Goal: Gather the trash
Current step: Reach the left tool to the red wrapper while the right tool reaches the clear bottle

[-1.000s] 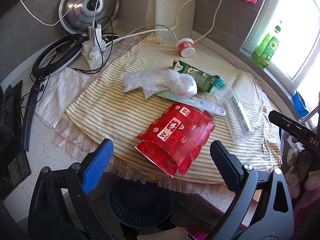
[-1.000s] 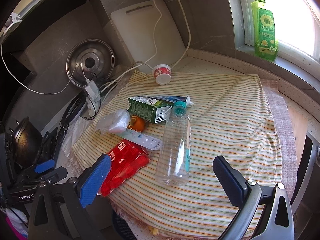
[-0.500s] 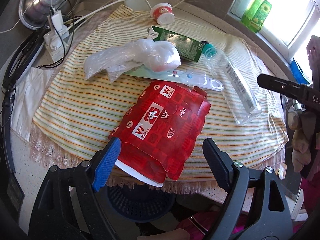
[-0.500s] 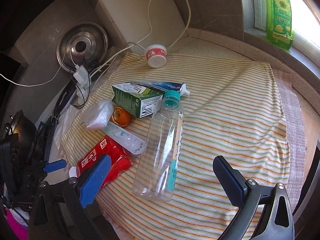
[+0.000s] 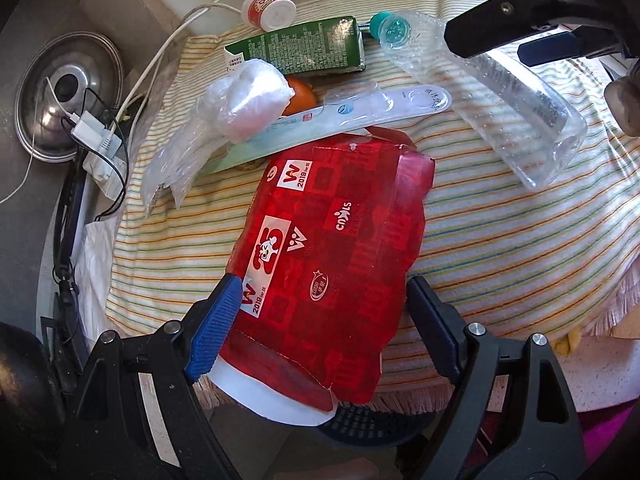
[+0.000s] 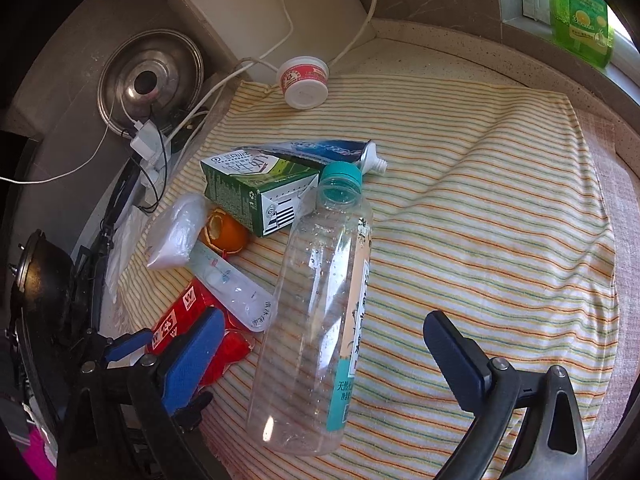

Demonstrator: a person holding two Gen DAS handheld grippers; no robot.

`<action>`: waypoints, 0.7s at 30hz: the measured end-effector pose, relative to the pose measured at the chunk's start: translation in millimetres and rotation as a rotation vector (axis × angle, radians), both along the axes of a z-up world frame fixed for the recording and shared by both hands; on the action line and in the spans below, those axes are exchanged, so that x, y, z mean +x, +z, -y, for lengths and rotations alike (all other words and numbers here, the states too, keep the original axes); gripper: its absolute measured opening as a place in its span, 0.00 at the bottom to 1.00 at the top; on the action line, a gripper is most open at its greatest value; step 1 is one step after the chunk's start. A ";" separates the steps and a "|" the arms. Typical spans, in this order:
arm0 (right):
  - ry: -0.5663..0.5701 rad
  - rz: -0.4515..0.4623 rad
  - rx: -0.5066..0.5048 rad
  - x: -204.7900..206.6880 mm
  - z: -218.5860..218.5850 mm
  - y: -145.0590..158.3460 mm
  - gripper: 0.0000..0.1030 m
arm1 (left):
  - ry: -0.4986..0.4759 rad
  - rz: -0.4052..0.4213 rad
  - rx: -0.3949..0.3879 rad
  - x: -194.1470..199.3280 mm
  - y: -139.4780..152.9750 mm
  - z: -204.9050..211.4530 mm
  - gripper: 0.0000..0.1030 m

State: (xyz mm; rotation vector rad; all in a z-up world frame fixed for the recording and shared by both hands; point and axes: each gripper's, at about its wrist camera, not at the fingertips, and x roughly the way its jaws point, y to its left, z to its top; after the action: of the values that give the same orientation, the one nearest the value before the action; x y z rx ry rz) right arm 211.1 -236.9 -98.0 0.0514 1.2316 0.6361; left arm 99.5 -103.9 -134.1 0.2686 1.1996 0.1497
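Note:
A red snack bag (image 5: 336,248) lies at the near edge of the striped cloth (image 5: 500,248), over a white sheet. My left gripper (image 5: 324,304) is open and straddles the bag's near end, its fingertips beside the bag's two edges. A clear plastic bottle (image 6: 320,300) with a teal cap lies lengthwise on the cloth. Above its lower half my right gripper (image 6: 320,356) is open, both fingers well apart from the bottle. Behind lie a green carton (image 6: 256,192), a toothpaste tube (image 6: 328,150), an orange peel (image 6: 226,232), a crumpled plastic bag (image 5: 240,108) and a toothbrush blister pack (image 5: 360,112).
A small red-and-white cup (image 6: 304,82) lies at the cloth's far edge near white cables. A steel lid (image 6: 150,80) and a power strip (image 5: 96,136) are at the left. A dark bin (image 5: 360,424) sits below the counter edge. Green bottles (image 6: 580,8) stand on the windowsill.
Both grippers came down toward the cloth. The left one rolled and closed in around the red bag, its jaws a little narrower. The right one lowered over the bottle.

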 end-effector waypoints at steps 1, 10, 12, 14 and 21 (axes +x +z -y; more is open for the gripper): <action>-0.003 -0.009 0.002 2.0 -0.7 -2.3 0.98 | -0.002 0.004 0.011 0.3 0.3 0.5 0.84; 0.002 -0.090 0.026 11.8 -11.3 -20.6 0.91 | 0.001 0.026 0.062 1.8 12.2 -8.7 0.69; 0.007 -0.106 0.028 13.1 -13.2 -23.6 0.87 | 0.016 0.038 0.047 2.5 17.9 -17.2 0.68; 0.008 -0.112 0.028 14.7 -14.9 -25.1 0.87 | 0.021 0.043 0.029 5.7 22.0 -24.0 0.67; -0.006 -0.139 0.029 25.3 -16.9 -27.7 0.80 | 0.028 0.081 0.038 21.8 38.1 -30.8 0.67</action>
State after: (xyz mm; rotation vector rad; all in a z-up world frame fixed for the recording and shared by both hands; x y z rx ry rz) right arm 236.5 -220.0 -125.7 0.1249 1.3561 0.6535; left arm 121.3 -73.1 -96.0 0.2764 1.1211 0.2062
